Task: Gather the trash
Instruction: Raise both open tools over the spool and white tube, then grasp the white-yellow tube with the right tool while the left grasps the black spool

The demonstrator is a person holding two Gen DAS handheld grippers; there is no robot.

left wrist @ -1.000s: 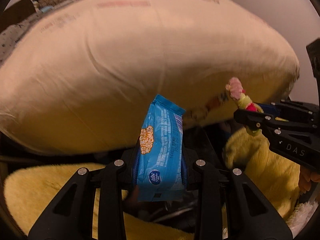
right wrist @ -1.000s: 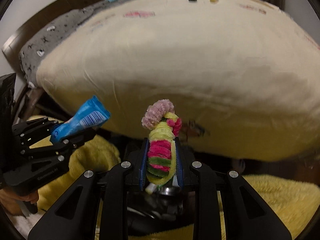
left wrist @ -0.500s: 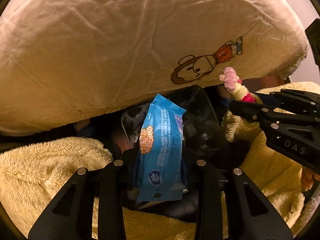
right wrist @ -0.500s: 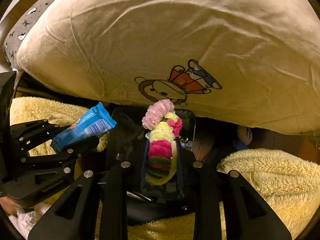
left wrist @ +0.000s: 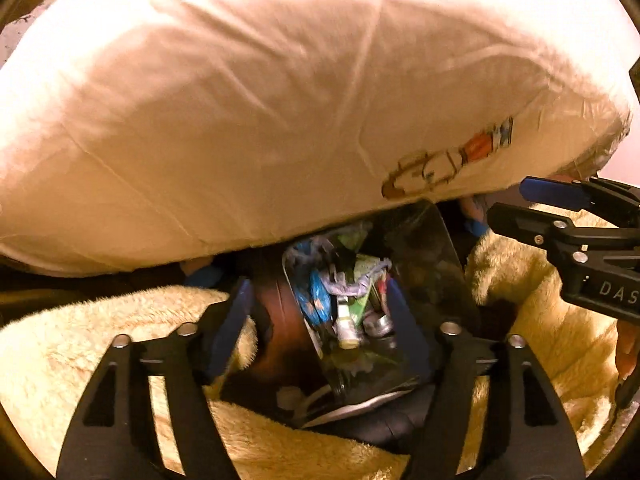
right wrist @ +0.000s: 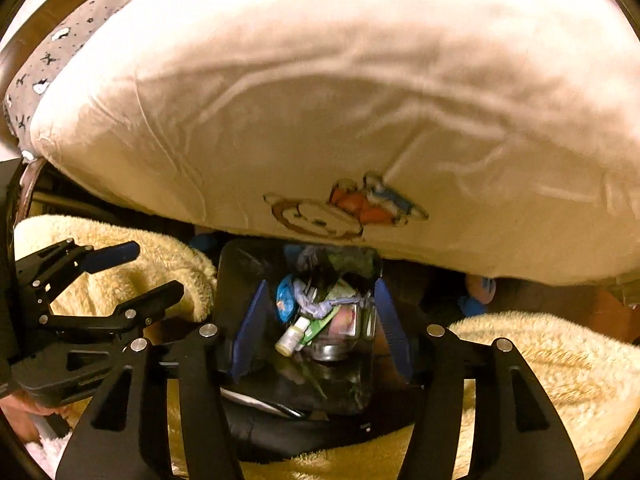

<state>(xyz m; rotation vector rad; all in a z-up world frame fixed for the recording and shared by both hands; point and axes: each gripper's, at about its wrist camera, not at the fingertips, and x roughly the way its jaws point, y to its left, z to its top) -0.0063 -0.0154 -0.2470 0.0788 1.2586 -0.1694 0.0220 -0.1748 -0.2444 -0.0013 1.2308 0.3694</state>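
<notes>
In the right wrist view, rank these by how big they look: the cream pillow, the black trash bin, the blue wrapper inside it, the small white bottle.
1. cream pillow, fills most of the frame
2. black trash bin
3. and 4. blue wrapper and small white bottle: look alike, both partly buried, so unranked

Both the left gripper (left wrist: 316, 312) and right gripper (right wrist: 316, 324) point steeply downward, jaws opening, nothing between them.
</notes>
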